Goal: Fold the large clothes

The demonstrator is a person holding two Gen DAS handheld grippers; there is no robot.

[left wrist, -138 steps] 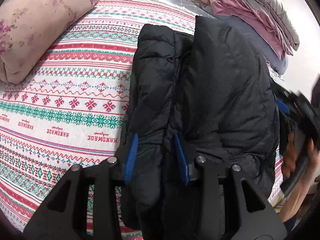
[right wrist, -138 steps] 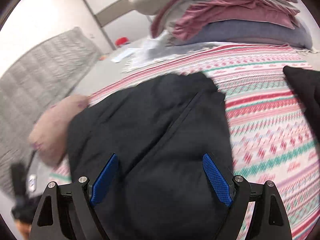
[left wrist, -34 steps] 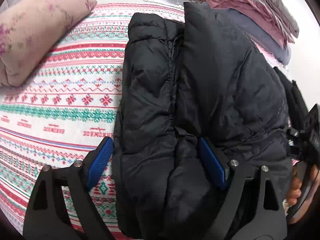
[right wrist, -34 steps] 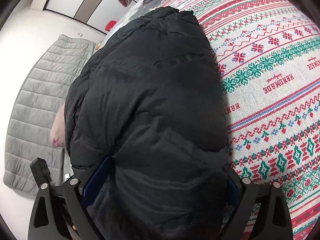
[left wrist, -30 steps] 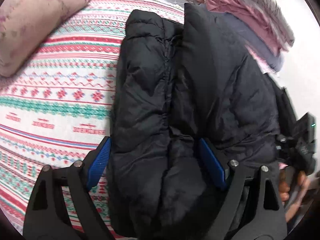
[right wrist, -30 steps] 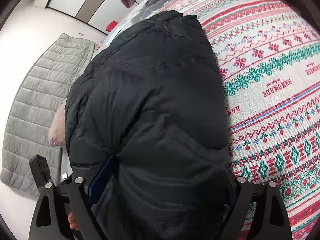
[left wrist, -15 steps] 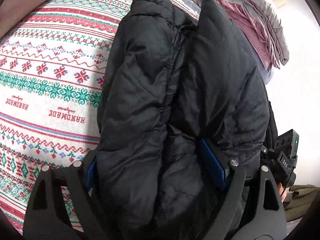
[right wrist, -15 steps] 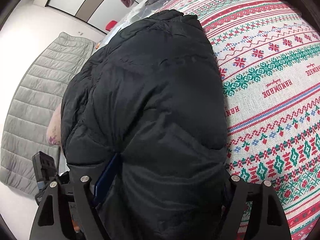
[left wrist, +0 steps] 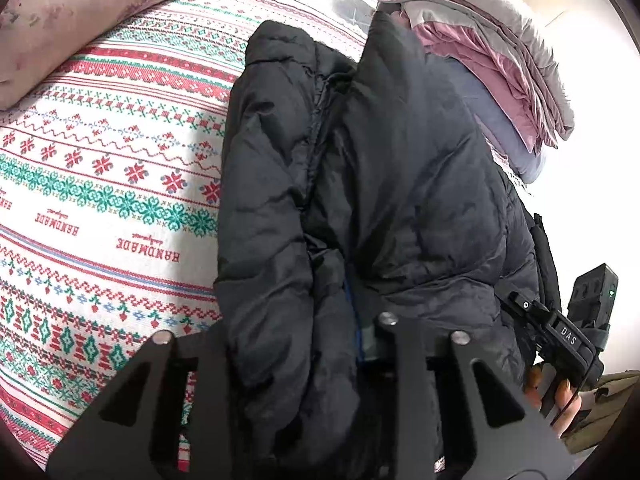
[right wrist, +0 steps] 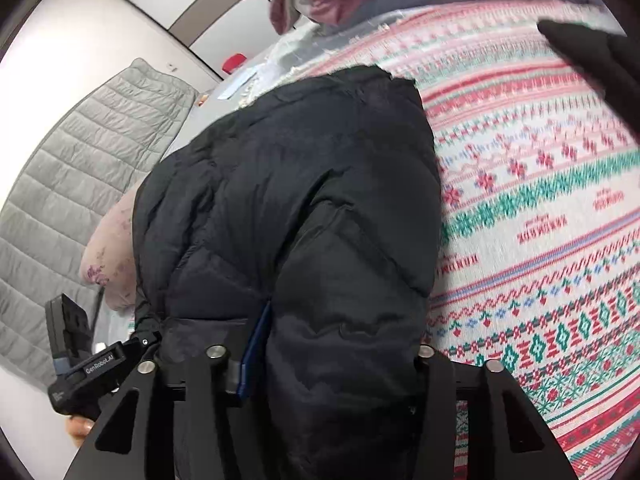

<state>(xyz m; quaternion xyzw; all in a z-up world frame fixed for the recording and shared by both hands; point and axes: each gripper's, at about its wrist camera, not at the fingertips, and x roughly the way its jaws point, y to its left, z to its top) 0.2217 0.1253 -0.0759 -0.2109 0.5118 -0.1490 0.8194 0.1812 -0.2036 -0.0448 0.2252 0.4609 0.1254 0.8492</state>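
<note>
A bed fills the room in front of me, spread with a white blanket [left wrist: 100, 184] knitted in red and green bands, the word HANDMADE running across it. Lying on that blanket, lengthwise away from me, is the black puffer jacket [left wrist: 360, 184], folded in on itself with a seam running down between its two padded halves. My left gripper [left wrist: 296, 344] is down on the near end of the left half: its jaws have just been closing, and now they pinch a thick roll of the jacket between them, one blue pad only a thin edge against the dark fabric, the other buried. My right gripper [right wrist: 336, 344] works the near end of the right half, and its jaws have just been closing too; the padding bulges up between them, the left blue pad pressed into a crease, the far pad hidden under the bulge. From the left camera I can see my right hand [left wrist: 560, 396] wrapped round the other tool's handle at the jacket's edge. A pink floral pillow [left wrist: 80, 12] rests on the blanket off to the left, well apart from the jacket. Behind the jacket's far end sits a stack of folded bedding [left wrist: 492, 48], grey, pink and blue. A grey quilted headboard [right wrist: 76, 160] stands against the wall.
</note>
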